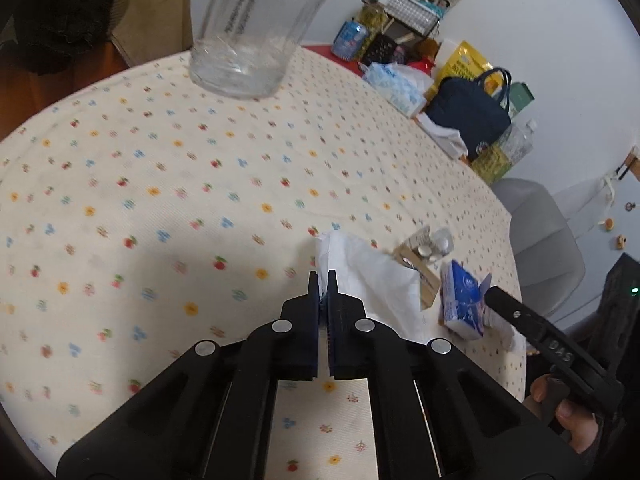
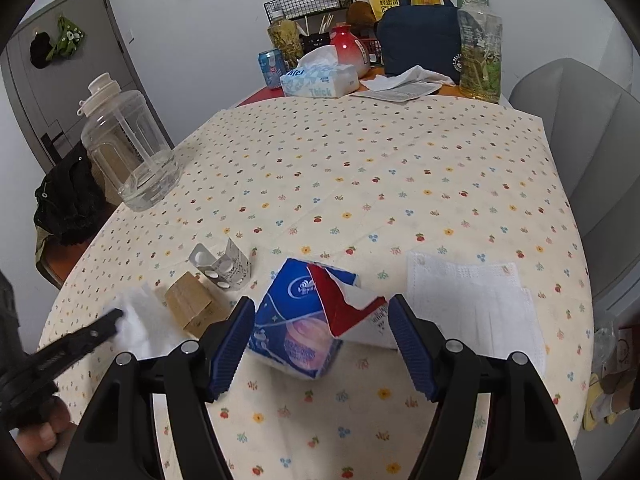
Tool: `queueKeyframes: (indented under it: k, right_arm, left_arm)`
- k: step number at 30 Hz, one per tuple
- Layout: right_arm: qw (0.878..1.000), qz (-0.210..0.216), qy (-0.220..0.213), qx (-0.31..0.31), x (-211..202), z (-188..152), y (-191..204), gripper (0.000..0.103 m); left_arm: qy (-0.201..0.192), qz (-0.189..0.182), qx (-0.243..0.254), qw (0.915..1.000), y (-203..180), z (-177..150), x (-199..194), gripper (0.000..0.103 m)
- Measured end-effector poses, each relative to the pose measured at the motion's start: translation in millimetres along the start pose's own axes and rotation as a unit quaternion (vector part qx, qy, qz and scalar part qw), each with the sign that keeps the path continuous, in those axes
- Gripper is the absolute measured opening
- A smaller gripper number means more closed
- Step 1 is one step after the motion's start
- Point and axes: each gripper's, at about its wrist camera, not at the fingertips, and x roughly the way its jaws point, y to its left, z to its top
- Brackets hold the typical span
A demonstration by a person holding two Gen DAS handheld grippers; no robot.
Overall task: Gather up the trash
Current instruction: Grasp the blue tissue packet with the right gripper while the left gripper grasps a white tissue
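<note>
Your right gripper [image 2: 322, 344] is spread wide, and the torn blue tissue pack [image 2: 308, 320] lies on the table [image 2: 360, 184] right between its fingers, slightly nearer the left pad. The pack's long axis runs roughly across the gap, so closing straight in should catch it. Your left gripper [image 1: 323, 280] is clenched on the edge of the white tissue [image 1: 360, 276], which lies ahead and to its right. The brown cardboard box [image 2: 188, 304] and pill blister [image 2: 218, 266] sit between the two grippers, untouched. The white face mask [image 2: 472, 292] lies just right of the pack.
</note>
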Motion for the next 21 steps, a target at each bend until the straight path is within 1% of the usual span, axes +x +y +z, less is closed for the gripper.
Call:
queueKeyframes:
  k: [4,6,7,8,10,11,12,13,15,21]
  right_arm:
    - [1.0,-0.007,0.002,-0.006,8,8,6,0.06]
    - [1.0,-0.011,0.005,-0.007,15,12,8,0.054]
    - [1.0,-0.014,0.01,-0.008,19,14,8,0.044]
    - [1.0,-0.015,0.017,-0.007,24,15,8,0.031]
    - [0.999,-0.016,0.032,-0.005,30,16,8,0.02]
    - [0.999,-0.014,0.03,-0.005,28,16,9,0.014]
    - [1.0,-0.012,0.026,-0.006,24,15,10,0.011]
    - [1.0,-0.008,0.02,-0.008,18,15,12,0.007]
    - [1.0,0.003,0.009,-0.007,5,16,15,0.004]
    - [0.999,0.028,-0.016,-0.006,-30,17,18,0.004]
  left_arm:
    - [-0.019,0.002,-0.014,0.9997,16,9,-18,0.004]
    - [-0.025,0.002,-0.019,0.9995,22,12,-27,0.004]
    - [-0.029,0.001,-0.021,0.9994,25,14,-31,0.004]
    - [-0.032,0.001,-0.022,0.9993,26,15,-34,0.004]
    - [-0.036,-0.001,-0.023,0.9991,28,16,-40,0.004]
    - [-0.04,-0.003,-0.023,0.9989,28,17,-44,0.004]
    - [-0.044,-0.004,-0.023,0.9988,28,17,-47,0.004]
    - [-0.047,-0.005,-0.022,0.9987,28,17,-50,0.004]
    - [-0.051,-0.011,-0.022,0.9984,25,18,-56,0.004]
    - [-0.068,-0.034,-0.004,0.9971,5,18,-77,0.004]
